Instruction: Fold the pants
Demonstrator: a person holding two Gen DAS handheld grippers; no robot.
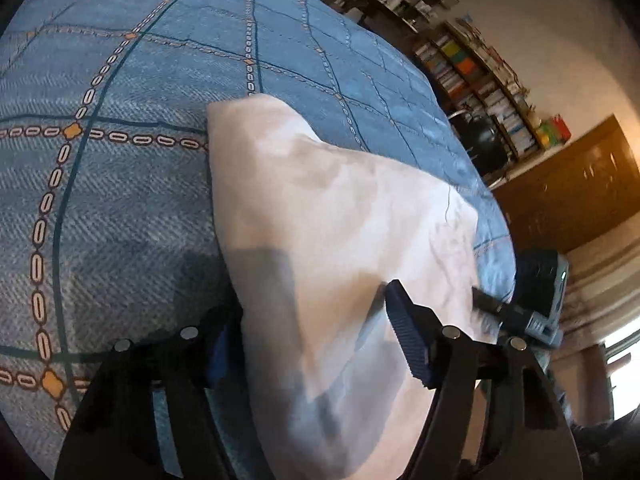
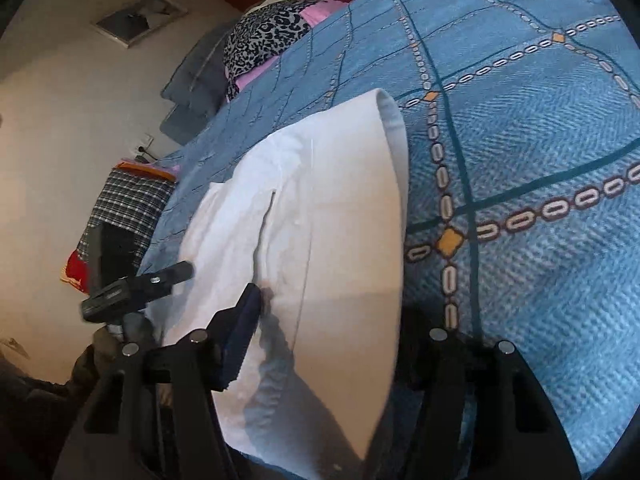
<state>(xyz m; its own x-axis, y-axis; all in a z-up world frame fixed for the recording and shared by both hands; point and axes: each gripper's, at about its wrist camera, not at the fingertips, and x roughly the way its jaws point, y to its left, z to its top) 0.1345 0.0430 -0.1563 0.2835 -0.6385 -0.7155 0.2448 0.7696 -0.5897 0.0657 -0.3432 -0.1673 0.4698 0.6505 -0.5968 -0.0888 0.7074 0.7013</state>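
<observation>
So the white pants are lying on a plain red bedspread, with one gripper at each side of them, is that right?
Not quite. The bedspread is blue with a chain-pattern grid, not plain red; both wrist views show it. The rest holds: the white pants lie on it, with the left gripper and the right gripper each straddling an edge of the fabric, jaws spread.

Pants [image 2: 320,216]: plain white. Bedspread [image 2: 540,140]: blue, woven texture, dark teal grid lines with white chain-link bands and orange diamonds at crossings. Pillow [image 2: 264,40]: black-and-white leopard print, pink trim. Grippers: black, blue pads [image 1: 408,340].
</observation>
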